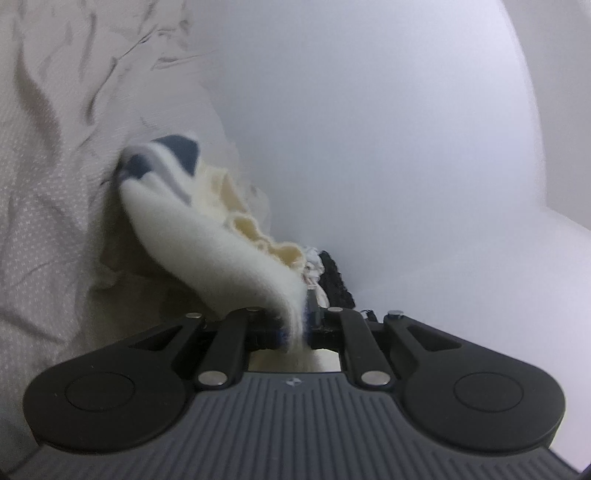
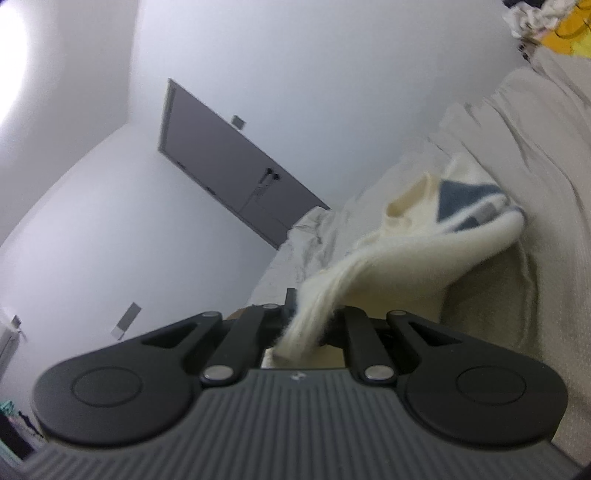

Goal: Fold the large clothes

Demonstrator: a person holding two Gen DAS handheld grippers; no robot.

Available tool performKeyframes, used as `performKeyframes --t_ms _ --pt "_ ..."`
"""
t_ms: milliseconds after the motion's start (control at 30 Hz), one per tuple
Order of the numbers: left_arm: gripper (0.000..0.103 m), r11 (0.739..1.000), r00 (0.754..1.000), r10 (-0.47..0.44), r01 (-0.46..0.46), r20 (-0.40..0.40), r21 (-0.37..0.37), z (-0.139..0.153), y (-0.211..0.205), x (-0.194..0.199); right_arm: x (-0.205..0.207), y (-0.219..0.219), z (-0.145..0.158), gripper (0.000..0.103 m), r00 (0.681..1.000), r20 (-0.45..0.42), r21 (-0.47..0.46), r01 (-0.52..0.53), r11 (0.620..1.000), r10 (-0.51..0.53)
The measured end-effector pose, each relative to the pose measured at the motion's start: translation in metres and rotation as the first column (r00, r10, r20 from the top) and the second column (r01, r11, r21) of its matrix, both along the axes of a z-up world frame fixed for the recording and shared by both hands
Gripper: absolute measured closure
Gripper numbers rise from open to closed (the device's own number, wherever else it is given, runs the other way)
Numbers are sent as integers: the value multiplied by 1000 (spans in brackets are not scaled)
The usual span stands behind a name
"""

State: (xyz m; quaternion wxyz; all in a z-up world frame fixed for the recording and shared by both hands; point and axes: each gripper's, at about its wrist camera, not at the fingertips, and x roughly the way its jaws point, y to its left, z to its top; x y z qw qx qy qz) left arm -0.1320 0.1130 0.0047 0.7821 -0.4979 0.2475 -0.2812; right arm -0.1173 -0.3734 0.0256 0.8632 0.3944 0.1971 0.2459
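- Left wrist view: the left gripper has its jaws pinched nearly together on a gathered edge of a cream knit sweater, which passes between them and shows again below, close to the camera.
- From the grip the sweater runs up and to the left as a thick, fuzzy cream fold, lifted clear of the bedsheet along that stretch.
- Its far end carries dark navy patches edged in white and meets the sheet there; the picture is blurred at that spot.
- Along the right side of the fold the inner knit shows yellower and ruffled, and beside the jaws sit a white ribbed bit and a black knit strip.
- The sheet is pale grey-beige with a fine white dotted pattern, heavily creased; a plain white wall fills the right.
- Right wrist view: the right gripper is likewise closed tight on a bunched cream edge of the sweater, the cloth squeezed into narrow pleats.
- The sweater stretches up and right to a blue-grey triangle pattern with white bands, its far end lying against the beige bedding.
- A grey door stands in the far white wall; crumpled yellow and white cloth lies in the top right corner.
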Motion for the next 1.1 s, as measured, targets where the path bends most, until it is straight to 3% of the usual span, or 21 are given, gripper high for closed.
performKeyframes --t_ms 367,533,667,867,1100 --pt "92 999 997 25 -29 80 41 44 0 -84 -60 -9 40 94 993 97 -12 -62 998 63" --pt "92 997 995 33 -39 90 59 46 -6 -85 -61 -12 38 94 996 74 10 -53 999 52" --pt "92 995 995 55 -61 82 78 52 -14 -52 -24 -17 34 94 1000 21 27 -22 999 21" --pt "91 981 992 98 -110 85 157 69 -33 41 52 -25 32 94 998 -50 31 30 999 -29" --pt "91 978 994 107 -107 8 177 72 -46 144 146 -28 19 94 979 -172 18 111 994 -106"
